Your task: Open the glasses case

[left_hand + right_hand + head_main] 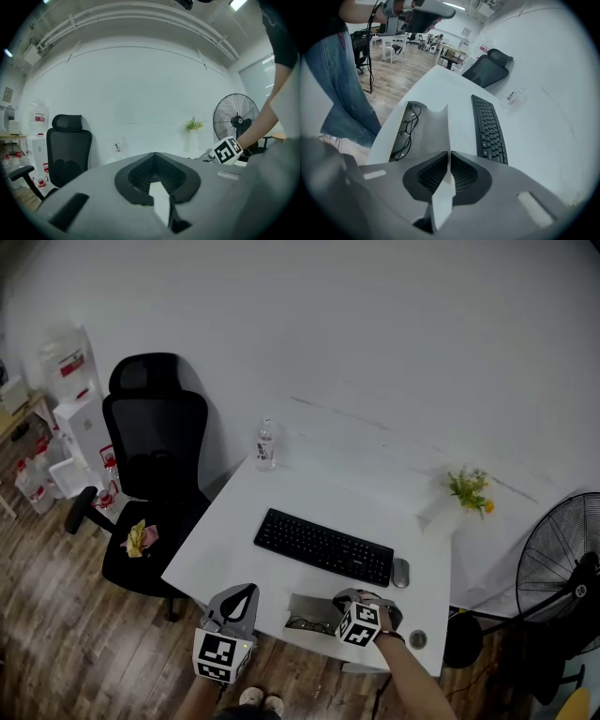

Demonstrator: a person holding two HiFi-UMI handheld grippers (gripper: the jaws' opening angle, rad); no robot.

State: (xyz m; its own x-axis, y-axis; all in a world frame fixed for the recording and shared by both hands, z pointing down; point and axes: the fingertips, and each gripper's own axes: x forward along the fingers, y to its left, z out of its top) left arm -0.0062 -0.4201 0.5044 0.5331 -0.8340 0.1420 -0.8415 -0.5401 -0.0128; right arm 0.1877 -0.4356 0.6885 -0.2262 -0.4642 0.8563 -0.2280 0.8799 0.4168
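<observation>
Wht glasses case [425,133], blk keyboard [489,127], blk chair [155,460]

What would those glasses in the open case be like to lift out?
The glasses look thin-wired, so they are probably light and easily bent by a hard squeeze. Their thin rims offer little to grip, so they may slip. They lie low in the glasses case, perhaps snagging its wall.

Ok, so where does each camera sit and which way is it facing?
Head view: on the person's head, steeply down at the white desk; left gripper, right gripper and right forearm show.
Left gripper view: on that gripper, about level, facing the wall and office chair; its shut jaws show.
Right gripper view: on that gripper, angled down along the desk; its jaws pinch the glasses case lid.
Both gripper views share the water bottle.
</observation>
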